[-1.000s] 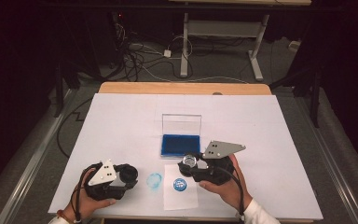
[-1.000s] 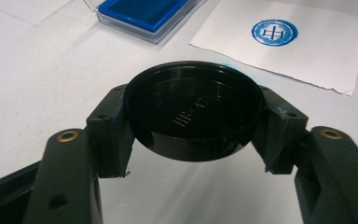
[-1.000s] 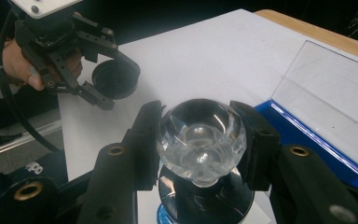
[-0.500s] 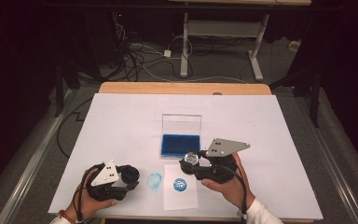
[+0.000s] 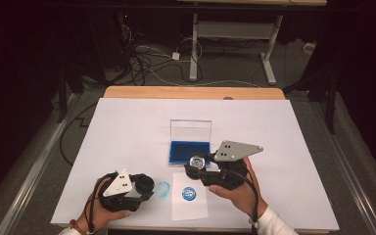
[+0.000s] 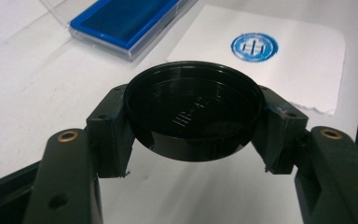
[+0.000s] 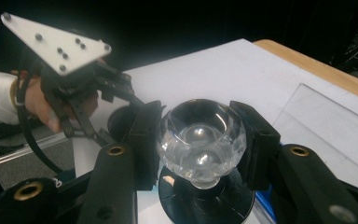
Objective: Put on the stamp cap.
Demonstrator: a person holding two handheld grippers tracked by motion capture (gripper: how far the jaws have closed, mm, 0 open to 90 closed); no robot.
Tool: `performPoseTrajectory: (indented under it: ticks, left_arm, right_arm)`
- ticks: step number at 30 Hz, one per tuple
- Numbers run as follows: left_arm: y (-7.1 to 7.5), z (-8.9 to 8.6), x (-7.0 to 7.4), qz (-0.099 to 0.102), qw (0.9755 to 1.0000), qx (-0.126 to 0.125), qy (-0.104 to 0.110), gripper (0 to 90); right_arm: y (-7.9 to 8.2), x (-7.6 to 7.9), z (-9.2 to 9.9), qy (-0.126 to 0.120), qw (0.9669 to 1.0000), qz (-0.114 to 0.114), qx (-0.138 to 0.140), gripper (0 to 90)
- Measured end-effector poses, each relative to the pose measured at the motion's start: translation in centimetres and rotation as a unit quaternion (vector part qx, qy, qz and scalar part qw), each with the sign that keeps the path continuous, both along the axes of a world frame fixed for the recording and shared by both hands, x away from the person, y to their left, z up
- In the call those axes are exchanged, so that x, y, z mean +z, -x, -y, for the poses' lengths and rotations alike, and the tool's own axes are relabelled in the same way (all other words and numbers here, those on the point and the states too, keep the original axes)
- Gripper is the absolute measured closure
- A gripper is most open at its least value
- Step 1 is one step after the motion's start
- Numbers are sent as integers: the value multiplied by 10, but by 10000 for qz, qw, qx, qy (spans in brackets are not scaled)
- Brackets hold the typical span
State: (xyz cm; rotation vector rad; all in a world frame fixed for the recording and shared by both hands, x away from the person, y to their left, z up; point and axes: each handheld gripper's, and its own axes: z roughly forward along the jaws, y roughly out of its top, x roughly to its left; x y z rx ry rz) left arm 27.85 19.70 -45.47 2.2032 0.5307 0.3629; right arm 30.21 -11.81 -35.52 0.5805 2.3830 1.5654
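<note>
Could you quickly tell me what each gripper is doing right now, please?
Left gripper: shut on the black round cap.
Right gripper: shut on the stamp's clear knob.

The ink pad (image 5: 190, 152) is set mid-counter (image 5: 127, 127); the paper slip (image 5: 190, 196) is laid before it. A smudge (image 5: 162, 188) is found just left of the slip.

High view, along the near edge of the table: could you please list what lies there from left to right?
Left gripper holding a black round cap → faint blue ring mark on the white table cover → paper sheet bearing a blue round stamp print → right gripper gripping the clear-knobbed stamp.
</note>
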Motion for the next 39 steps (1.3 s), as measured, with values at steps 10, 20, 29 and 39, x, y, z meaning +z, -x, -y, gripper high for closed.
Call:
performPoseTrajectory:
  ticks: [10,20,29,39]
  left_arm:
    - [-8,28,5,28,9995,-270,153,365]
    - [-6,43,10,76,9984,-440,346,366]
    - [-5,51,16,86,9971,-543,535,365]
    - [-1,60,22,163,9957,-611,679,365]
  right_arm:
    - [3,14,-17,-188,9996,114,159,569]
    - [6,16,-32,-258,9990,116,335,569]
    - [7,11,-34,-235,9989,29,395,569]
    - [8,8,-36,-198,9987,-11,462,569]
